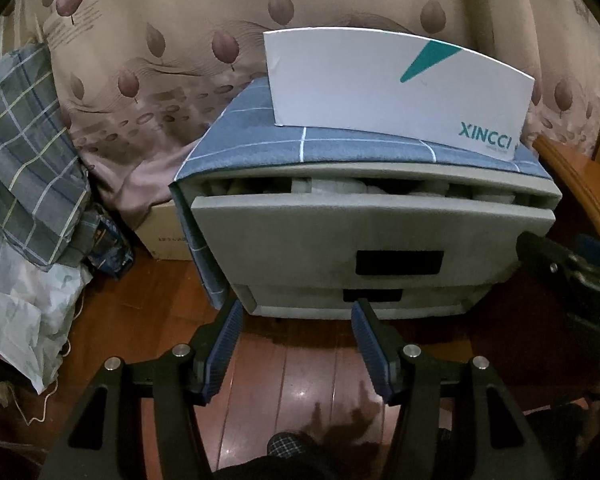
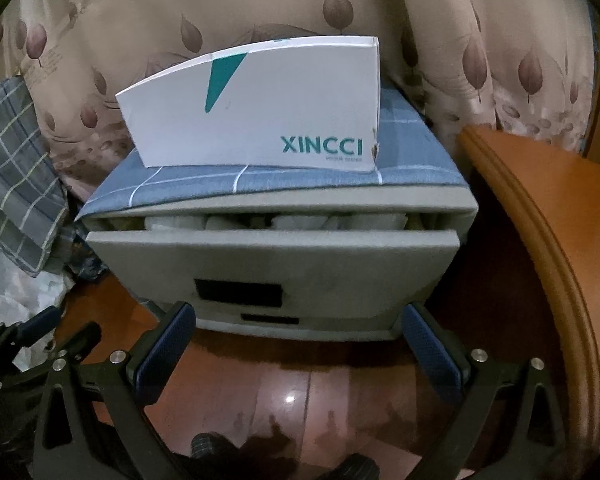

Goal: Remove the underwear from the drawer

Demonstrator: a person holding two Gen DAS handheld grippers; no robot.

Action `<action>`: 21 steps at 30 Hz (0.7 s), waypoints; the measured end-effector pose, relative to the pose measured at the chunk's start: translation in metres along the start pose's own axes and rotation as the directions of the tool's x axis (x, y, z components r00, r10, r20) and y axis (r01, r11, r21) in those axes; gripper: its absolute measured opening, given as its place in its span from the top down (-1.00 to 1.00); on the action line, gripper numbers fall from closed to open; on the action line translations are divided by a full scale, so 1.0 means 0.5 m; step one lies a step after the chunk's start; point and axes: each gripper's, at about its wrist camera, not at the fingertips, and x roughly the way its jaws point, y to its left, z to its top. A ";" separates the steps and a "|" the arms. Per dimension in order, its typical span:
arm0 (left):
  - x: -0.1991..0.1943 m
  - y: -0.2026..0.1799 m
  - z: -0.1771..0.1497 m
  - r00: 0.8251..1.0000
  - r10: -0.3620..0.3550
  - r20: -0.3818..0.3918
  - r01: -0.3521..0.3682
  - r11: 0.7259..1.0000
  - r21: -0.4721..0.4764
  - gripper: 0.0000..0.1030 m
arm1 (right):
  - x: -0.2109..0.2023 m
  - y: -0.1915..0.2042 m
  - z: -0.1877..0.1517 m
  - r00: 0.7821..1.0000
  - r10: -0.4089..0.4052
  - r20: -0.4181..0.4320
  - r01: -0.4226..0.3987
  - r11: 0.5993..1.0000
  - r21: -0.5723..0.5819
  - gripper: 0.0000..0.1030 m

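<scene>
Drawer (image 1: 374, 224) ajar, front facing both cameras, long axis left-right, pale underwear (image 1: 340, 187) inside

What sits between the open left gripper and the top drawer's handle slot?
In the left wrist view, only the bottom drawer's front lies between the left gripper and the top drawer's handle slot.

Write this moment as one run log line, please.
left gripper: open, empty | right gripper: open, empty | top drawer: slightly open | white clothes: inside

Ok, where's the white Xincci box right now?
The white box stands upright on the blue checked top of the drawer unit, straight ahead in both wrist views, directly above the slightly open top drawer and in front of the leaf-print curtain.
</scene>
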 end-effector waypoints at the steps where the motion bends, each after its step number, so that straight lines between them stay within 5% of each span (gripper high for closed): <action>1: 0.001 0.001 0.002 1.000 -0.001 0.000 0.001 1.000 -0.003 -0.13 | 0.005 -0.001 0.003 1.000 -0.014 -0.015 0.014 1.000 -0.008 -0.98; 12: 0.027 0.027 0.056 0.999 0.020 0.027 -0.020 1.000 -0.007 -0.13 | 0.090 -0.012 0.061 0.995 -0.083 -0.052 0.080 0.996 -0.046 -0.98; 21: 0.092 0.068 0.133 0.998 0.049 0.050 -0.048 0.999 -0.020 -0.13 | 0.161 -0.007 0.074 0.994 -0.061 -0.085 0.061 0.998 -0.002 -0.98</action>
